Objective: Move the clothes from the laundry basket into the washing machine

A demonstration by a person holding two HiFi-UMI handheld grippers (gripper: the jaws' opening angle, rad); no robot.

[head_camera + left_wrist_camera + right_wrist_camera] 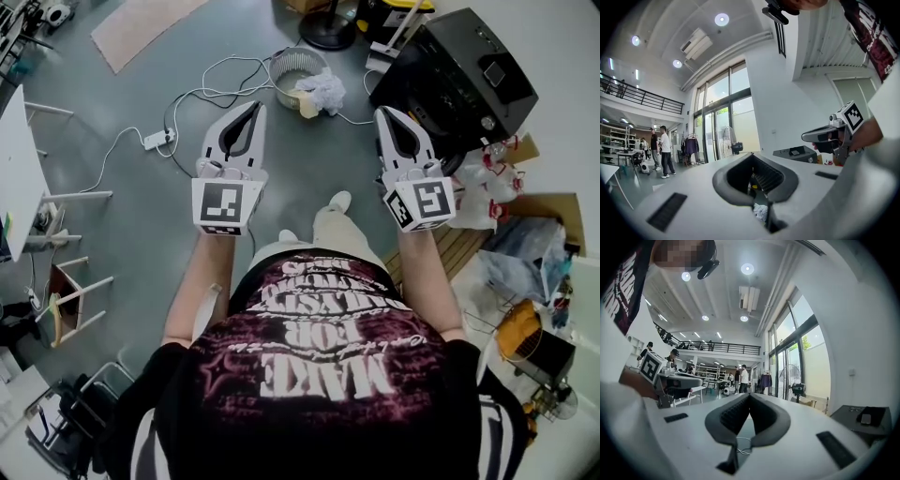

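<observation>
The job has not really begun. The round pale laundry basket (292, 64) sits on the grey floor (169, 216), well in front of the person. A crumpled white cloth (323, 91) hangs over its rim on the right side. The left gripper (254, 108) has its jaws pressed together with nothing between them. The right gripper (385, 112) is the same, jaws together and empty. Both point straight out, far from the basket. The big black box-shaped machine (459, 66) to the right of the basket is probably the washing machine, but I cannot tell if its lid is open. So all the clothes have yet to be picked up and carried over. The head view shows the basket, the cloth and a thin white cable (202, 94) curling on the floor. The gripper views do not show the whole basket. The left gripper view gives only a small peek of the white cloth through the hole behind its tips. These views also show tall glass windows (719, 117) and people standing far off (663, 150), which the head view misses.
</observation>
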